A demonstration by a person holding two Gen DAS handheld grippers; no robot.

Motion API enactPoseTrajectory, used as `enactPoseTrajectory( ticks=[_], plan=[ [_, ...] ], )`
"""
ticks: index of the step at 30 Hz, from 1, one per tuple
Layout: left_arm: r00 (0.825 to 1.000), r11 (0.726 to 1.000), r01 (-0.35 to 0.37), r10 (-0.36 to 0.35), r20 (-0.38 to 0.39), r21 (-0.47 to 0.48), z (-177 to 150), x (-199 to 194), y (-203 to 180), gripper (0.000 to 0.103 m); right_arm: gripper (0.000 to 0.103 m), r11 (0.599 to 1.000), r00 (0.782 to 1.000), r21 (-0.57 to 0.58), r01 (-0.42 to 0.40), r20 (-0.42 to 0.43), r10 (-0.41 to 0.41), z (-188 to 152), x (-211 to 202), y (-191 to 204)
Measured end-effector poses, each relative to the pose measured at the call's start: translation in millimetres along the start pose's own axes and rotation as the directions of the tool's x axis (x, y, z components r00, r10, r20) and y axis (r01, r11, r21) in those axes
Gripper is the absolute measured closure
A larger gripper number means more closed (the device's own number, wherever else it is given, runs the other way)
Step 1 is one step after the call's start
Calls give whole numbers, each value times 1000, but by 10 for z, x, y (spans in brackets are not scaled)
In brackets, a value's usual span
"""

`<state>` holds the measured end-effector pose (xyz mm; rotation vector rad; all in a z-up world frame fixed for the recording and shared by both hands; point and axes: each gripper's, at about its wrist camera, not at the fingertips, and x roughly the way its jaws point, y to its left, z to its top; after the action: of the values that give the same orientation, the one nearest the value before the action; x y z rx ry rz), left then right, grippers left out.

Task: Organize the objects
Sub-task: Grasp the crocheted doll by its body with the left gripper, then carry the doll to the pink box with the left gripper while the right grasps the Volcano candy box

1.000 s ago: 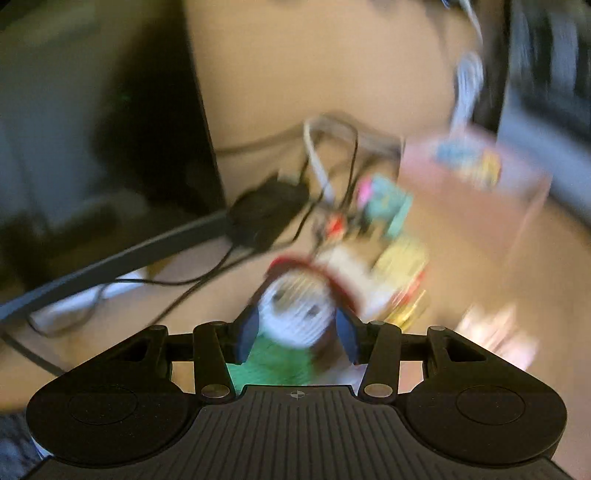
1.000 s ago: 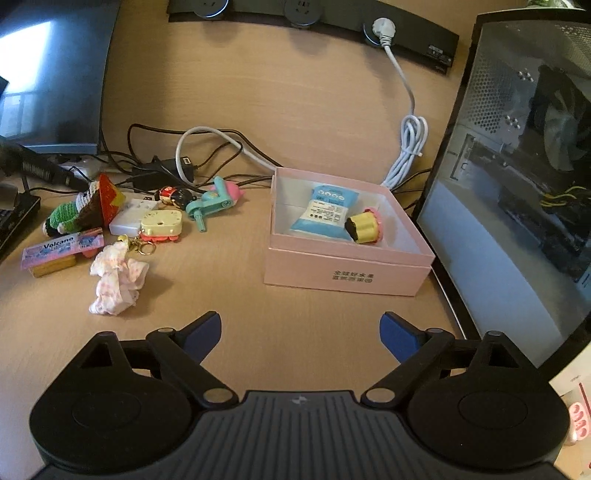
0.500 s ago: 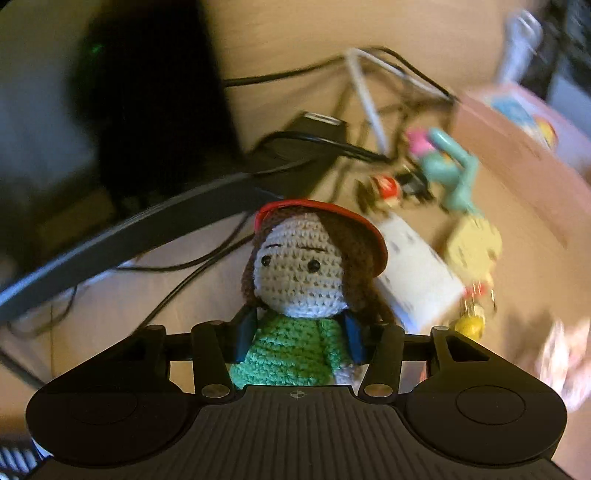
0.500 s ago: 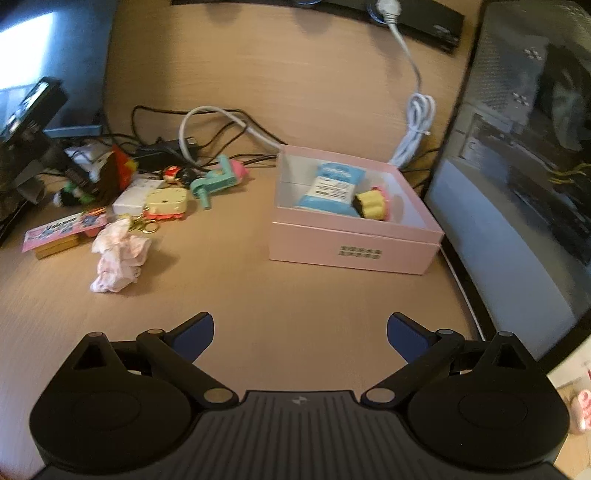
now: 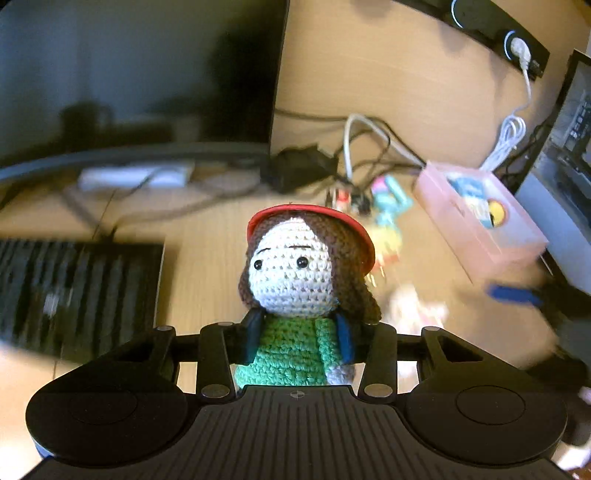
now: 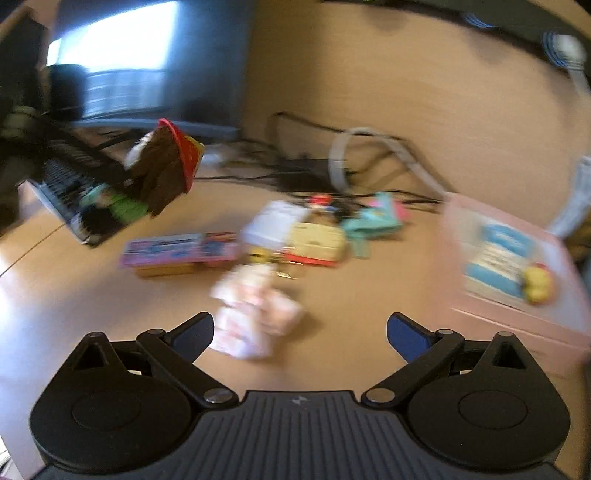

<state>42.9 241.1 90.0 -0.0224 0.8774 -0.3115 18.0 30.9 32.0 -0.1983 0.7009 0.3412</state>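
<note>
My left gripper (image 5: 299, 338) is shut on a crochet doll (image 5: 295, 273) with a red hat, brown hair and green body, held above the desk. The doll also shows in the right wrist view (image 6: 159, 173), in the air at the left. My right gripper (image 6: 299, 332) is open and empty, just above a crumpled pink-white wrapper (image 6: 251, 314). An open pink box (image 6: 517, 258) at the right holds a blue packet (image 6: 495, 254) and a yellow toy (image 6: 537, 286). Loose on the desk lie a pink candy box (image 6: 177, 251), a cream toy (image 6: 316, 242) and a teal toy (image 6: 373, 221).
A keyboard (image 5: 74, 291) lies at the left under a dark monitor (image 5: 140, 70). Tangled cables and a black adapter (image 5: 299, 166) lie behind the toys. A computer case (image 5: 569, 147) stands right of the pink box (image 5: 480, 218). A power strip (image 5: 498, 33) runs along the back.
My left gripper has lifted the doll off the desk and pulled back. My right gripper has swung left and lower, toward the crumpled wrapper; its view is blurred.
</note>
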Motion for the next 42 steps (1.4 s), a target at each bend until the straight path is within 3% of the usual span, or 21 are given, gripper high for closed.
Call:
enactPoseTrajectory(
  ticks=[5,8,10,13,15,20,22,24,27,34,36,38,42],
  plan=[
    [999,986,-41,38,-19,-159,-491,-304,-90,58,7,987,996,-136,-82,34,87,200,269,324],
    [996,968,-94,91,-22,-231,-761,-470,-38,58,7,956,988,-270,-111,73,135,305,346,530],
    [993,953,-115,111,-30,-279,-925,-587,39,58,7,894,980,-421,-155,49,194,350,460,715],
    [989,932,-144,143,-29,-332,-1145,-745,112,58,7,761,972,-618,-195,-16,236,381,702,931],
    [989,913,-142,146,-17,-383,-1290,-857,185,58,8,726,972,-655,-210,-59,228,482,910,968],
    [990,870,-125,139,-7,-477,-1458,-929,366,58,9,769,951,-560,-309,-179,252,811,1334,979],
    [992,869,-109,129,9,-483,-1486,-949,388,58,20,805,940,-488,-337,-219,261,919,1433,998],
    [992,871,-98,123,20,-482,-1492,-946,385,58,42,843,925,-395,-365,-253,282,960,1463,956],
    [995,884,-78,97,17,-461,-1455,-895,374,58,59,878,914,-294,-377,-271,302,929,1415,936],
    [998,938,-52,42,-37,-343,-1172,-726,164,58,59,899,907,-151,-412,-157,390,800,573,710],
    [998,954,-35,16,-65,-297,-1087,-652,16,58,59,910,912,-100,-403,-123,390,699,233,545],
    [996,968,29,-49,-75,-248,-977,-569,-203,58,59,930,929,-56,-364,-101,357,530,-92,339],
    [984,974,146,-161,-76,-171,-638,-315,-622,58,59,984,984,-1,-176,-40,176,100,-703,-149]
  ],
)
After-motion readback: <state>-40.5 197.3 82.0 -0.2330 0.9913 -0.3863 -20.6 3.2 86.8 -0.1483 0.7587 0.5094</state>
